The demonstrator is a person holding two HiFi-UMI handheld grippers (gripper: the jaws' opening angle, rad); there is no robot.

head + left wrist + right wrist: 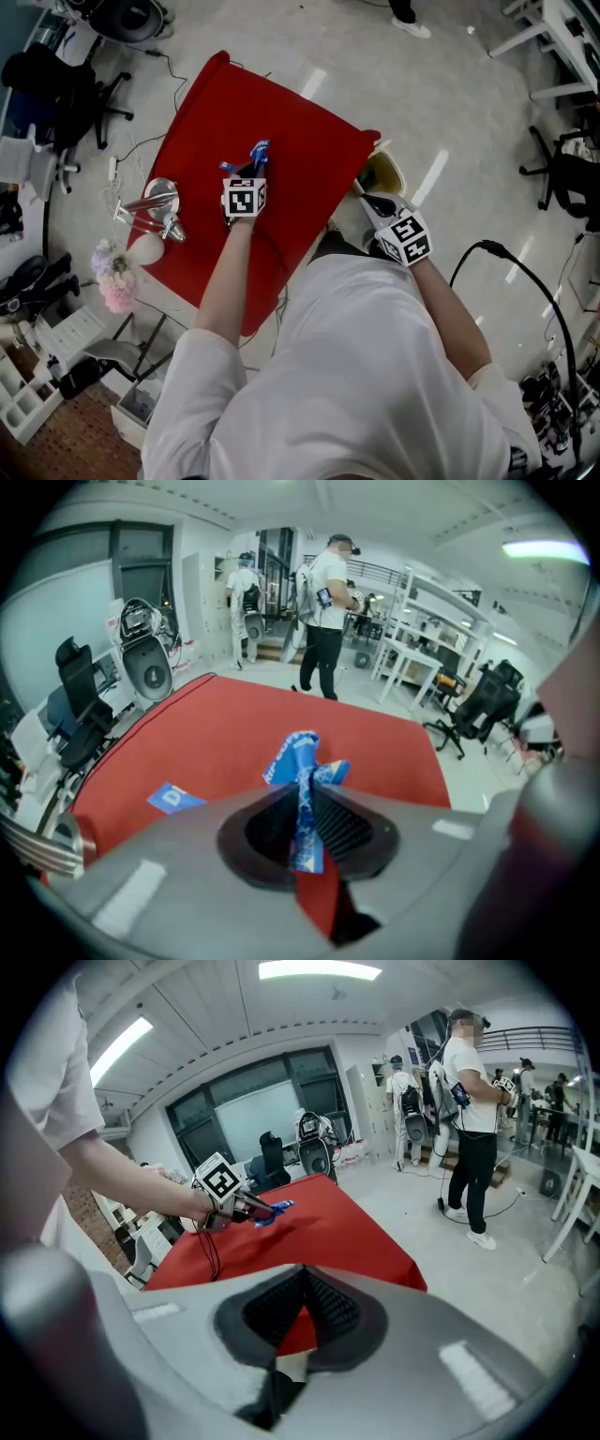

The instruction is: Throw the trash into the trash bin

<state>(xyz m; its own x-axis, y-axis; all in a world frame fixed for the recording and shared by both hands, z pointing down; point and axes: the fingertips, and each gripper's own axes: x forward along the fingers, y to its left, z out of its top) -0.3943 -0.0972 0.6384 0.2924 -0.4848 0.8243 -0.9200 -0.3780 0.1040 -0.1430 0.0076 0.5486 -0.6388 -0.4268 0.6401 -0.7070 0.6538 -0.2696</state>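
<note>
Left gripper [305, 803] clenched on blue wrapper [292, 757] above red table [216, 103]; right gripper [300, 1283] clenched, empty; another blue scrap [173, 799] lying lower left; bin [384, 173] centre right, nothing dropped yet.

White short-sleeved shirt [347, 375], left gripper [249, 169] and right gripper [372, 200] each topped by a white cube [244, 197] printed with black square markers, smooth grey jaw shells, black ribbed pads [345, 825], possibly a thin dark cable [212, 1246] trailing from the left one.
</note>
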